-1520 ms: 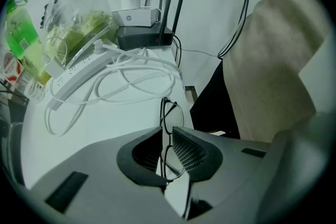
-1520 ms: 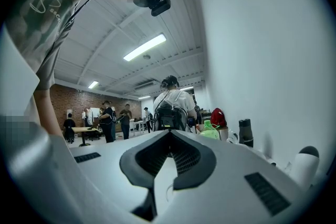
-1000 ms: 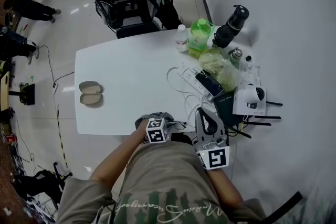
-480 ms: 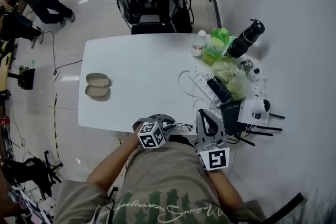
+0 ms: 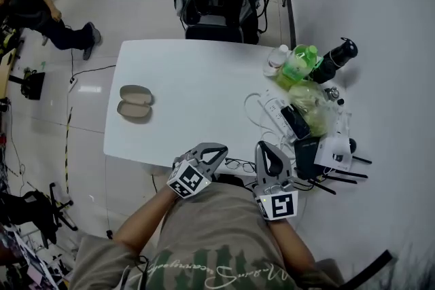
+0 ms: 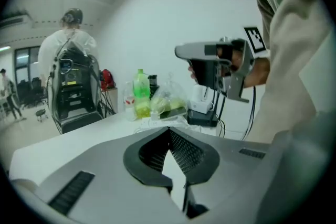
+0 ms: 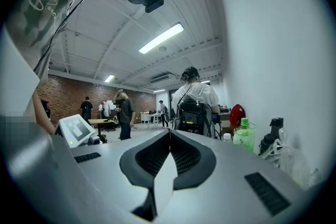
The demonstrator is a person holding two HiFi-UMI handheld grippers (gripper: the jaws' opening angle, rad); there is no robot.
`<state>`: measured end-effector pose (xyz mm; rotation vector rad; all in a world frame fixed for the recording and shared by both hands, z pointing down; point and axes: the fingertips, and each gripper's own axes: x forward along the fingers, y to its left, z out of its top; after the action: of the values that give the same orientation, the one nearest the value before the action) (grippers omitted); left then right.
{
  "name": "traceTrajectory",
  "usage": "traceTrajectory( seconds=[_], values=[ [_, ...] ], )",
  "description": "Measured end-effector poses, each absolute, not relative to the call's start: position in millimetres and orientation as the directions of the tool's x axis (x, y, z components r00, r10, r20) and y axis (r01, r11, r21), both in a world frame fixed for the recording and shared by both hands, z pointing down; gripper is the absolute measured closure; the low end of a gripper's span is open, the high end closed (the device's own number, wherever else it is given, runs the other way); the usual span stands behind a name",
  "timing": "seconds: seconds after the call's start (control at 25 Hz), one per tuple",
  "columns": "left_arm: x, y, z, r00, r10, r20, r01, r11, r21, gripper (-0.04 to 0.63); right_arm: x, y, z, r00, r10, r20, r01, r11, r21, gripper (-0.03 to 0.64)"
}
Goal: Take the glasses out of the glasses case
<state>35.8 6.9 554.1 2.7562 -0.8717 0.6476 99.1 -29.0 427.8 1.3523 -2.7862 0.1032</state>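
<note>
Worktop (image 5: 190, 78): white, cluttered along its right side.
Glasses case (image 5: 134, 102): lies open on the worktop's left part.
Glasses (image 5: 238, 164): at the worktop's near edge, outside the case.
Left claw (image 5: 219, 149): jaws together, empty, over the worktop's near edge.
Right claw (image 5: 262, 146): jaws together, empty, same edge.

Counts on the surface (image 5: 190, 78)
One case (image 5: 134, 102), one pair of glasses (image 5: 238, 164), one green bottle (image 5: 297, 64), one clear bottle (image 5: 275, 59), one black bottle (image 5: 334, 60).
</note>
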Motion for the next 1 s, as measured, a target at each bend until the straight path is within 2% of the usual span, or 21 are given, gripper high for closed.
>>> traceTrajectory(
  seconds=[0.12,0.32,0.64,0.76,1.0],
  values=[
    [7.7,-2.3,537.8,0.715,-0.576,0.396,-0.66,-0.743,0.112,0.586,72.2,-30.4,434.3,-0.635,-0.767,0.091,-0.772,0.635,-0.041,0.604],
    [-48.0,-7.5,520.3,0.667,-0.654,0.356,-0.728,-0.674,0.126,0.586,24.5,-31.1,436.4,-0.639,-0.759,0.124,-0.768,0.636,-0.071,0.605],
    [-114.0,-0.4,476.2,0.64,-0.731,0.237,-0.767,-0.625,0.144,0.586,-49.7,-33.1,429.4,-0.623,-0.766,0.155,-0.78,0.623,-0.055,0.604],
    [-129.1,-3.8,461.3,0.657,-0.731,0.181,-0.753,-0.628,0.195,0.586,-81.0,-30.1,432.9,-0.639,-0.75,0.172,-0.766,0.641,-0.053,0.604],
    [-150.0,-6.3,459.2,0.641,-0.75,0.16,-0.762,-0.6,0.243,0.586,-111.1,-28.1,432.8,-0.638,-0.754,0.156,-0.767,0.641,-0.035,0.604]
  ],
)
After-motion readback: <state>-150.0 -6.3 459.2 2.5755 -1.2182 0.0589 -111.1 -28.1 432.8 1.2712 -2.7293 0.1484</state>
